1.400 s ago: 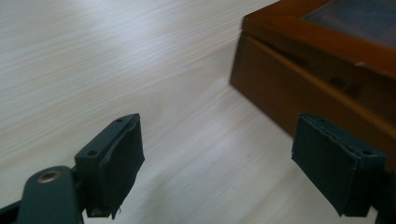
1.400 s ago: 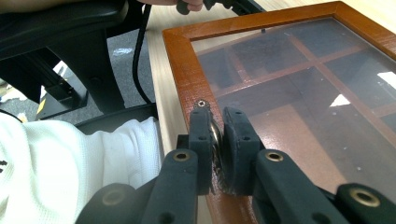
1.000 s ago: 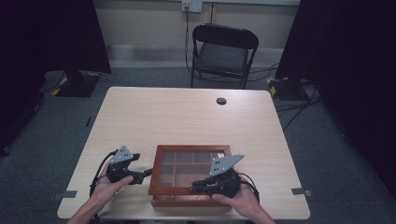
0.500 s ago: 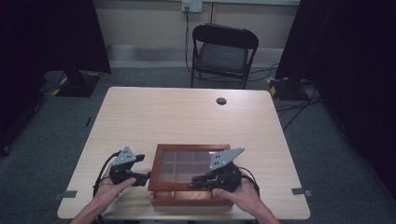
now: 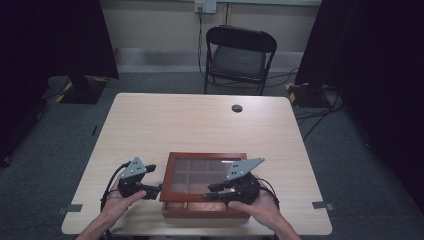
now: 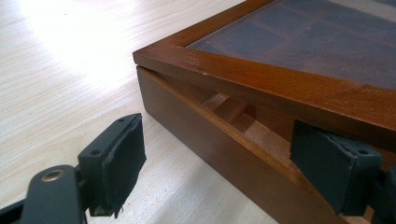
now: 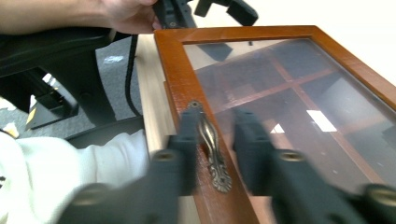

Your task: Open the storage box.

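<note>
- A wooden box [image 5: 204,184] with a glass lid [image 7: 299,93] lay at the near edge of the table [image 5: 200,125], between the two hands.
- The left gripper [image 5: 150,190] was at the left side of the box, with its jaws spread. One pad [image 6: 122,161] was over the table and the other pad [image 6: 334,170] was in the gap under the lid frame, which stood a little raised from the base.
- The right gripper [image 7: 215,140] was over the near rail of the lid. Its jaws stood on both sides of the brass handle [image 7: 212,148], not yet pressed on it as far as I could see; that view was blurred.
- I judge the box to be stiff and rather heavy, and the glass pane fragile.
- The varnished wood was probably slippery, so the handle or the frame edge was the better place to hold, never the glass.
- A small dark round thing [image 5: 237,108] lay far on the table.
</note>
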Tool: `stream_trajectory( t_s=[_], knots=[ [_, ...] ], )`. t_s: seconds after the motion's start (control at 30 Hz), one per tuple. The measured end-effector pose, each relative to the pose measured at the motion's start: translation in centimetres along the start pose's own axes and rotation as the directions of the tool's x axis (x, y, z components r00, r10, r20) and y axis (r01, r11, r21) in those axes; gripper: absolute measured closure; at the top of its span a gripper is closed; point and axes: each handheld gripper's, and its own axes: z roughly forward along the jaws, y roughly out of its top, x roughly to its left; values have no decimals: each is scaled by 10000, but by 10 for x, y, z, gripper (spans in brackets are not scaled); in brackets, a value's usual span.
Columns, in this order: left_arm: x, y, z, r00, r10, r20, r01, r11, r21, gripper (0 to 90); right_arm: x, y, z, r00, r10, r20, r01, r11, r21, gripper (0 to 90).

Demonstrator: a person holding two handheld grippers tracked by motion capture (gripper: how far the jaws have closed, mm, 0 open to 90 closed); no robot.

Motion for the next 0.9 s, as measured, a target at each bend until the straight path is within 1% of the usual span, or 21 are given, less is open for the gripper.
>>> stream_trajectory(
  t_s=[0.07,0.1,0.13,0.17,0.23,0.27,0.3,0.33,0.4,0.43,0.47,0.5,0.53,0.6,0.63,0.67,0.73,0.77,0.8,0.87,0.9],
  knots=[
    [0,1,0,10000,48,-2,-48,10000,31,174,-1,-1,-5,9999,112,-123,-114,9998,-157,610],
    [0,1,-1,10000,15,-40,-15,10000,32,175,-1,-2,-8,9999,146,6,-145,9997,-172,554],
    [0,2,-1,9999,91,-58,-91,9999,-48,177,-3,-4,-11,9994,293,190,-290,9994,-203,515],
    [0,2,-1,10000,2,-57,-2,10000,-98,176,-4,-6,-14,9990,352,258,-347,9992,-219,506],
    [1,3,-2,10000,-28,-31,27,9999,-167,175,-5,-7,-16,9989,371,303,-364,9991,-226,486],
    [1,4,-2,10000,-10,-55,9,9998,-183,174,-8,-13,-22,9964,624,576,-606,9977,-316,410],
    [1,5,-3,10000,-30,-52,29,9997,-224,174,-8,-13,-22,9964,624,576,-606,9977,-316,410],
    [2,7,-3,10000,-61,-44,60,9995,-321,173,-11,-17,-27,9945,778,703,-750,9964,-405,387],
    [2,8,-3,10000,-74,-32,73,9995,-318,171,-14,-20,-32,9927,843,868,-802,9955,-500,352],
    [1,9,-3,9999,-122,-16,121,9993,-346,171,-14,-20,-32,9927,843,868,-802,9955,-500,352],
    [2,11,-3,10000,-89,-36,87,9989,-453,171,-15,-21,-34,9920,896,894,-845,9947,-592,339],
    [1,12,-3,9999,-149,32,151,9987,-491,172,-17,-21,-41,9897,977,1050,-891,9925,-835,318],
    [1,13,-3,9998,-205,59,207,9986,-495,172,-17,-21,-43,9889,979,1117,-883,9923,-874,304],
    [1,16,-4,9999,-133,23,134,9988,-475,172,-18,-21,-45,9883,1014,1141,-909,9914,-939,286],
    [1,18,-3,9998,-181,84,185,9984,-530,171,-18,-20,-48,9882,1016,1146,-906,9911,-974,274],
    [0,20,-3,9997,-200,139,207,9984,-534,170,-20,-19,-51,9866,1027,1271,-894,9903,-1066,252],
    [-1,23,-2,9999,-152,-13,151,9986,-506,164,-20,-18,-53,9854,1071,1325,-919,9890,-1160,227],
    [-1,23,-2,9999,-152,-13,151,9986,-506,160,-20,-18,-53,9854,1071,1325,-919,9890,-1160,227],
    [-1,24,-2,9998,-174,37,176,9987,-478,160,-22,-17,-56,9835,1121,1421,-946,9877,-1247,217],
    [-1,25,-1,9996,-255,106,260,9987,-445,159,-22,-17,-56,9834,1090,1447,-915,9882,-1225,213],
    [0,26,0,9997,-227,129,232,9988,-426,160,-23,-17,-56,9825,1103,1498,-922,9881,-1230,200]
  ],
)
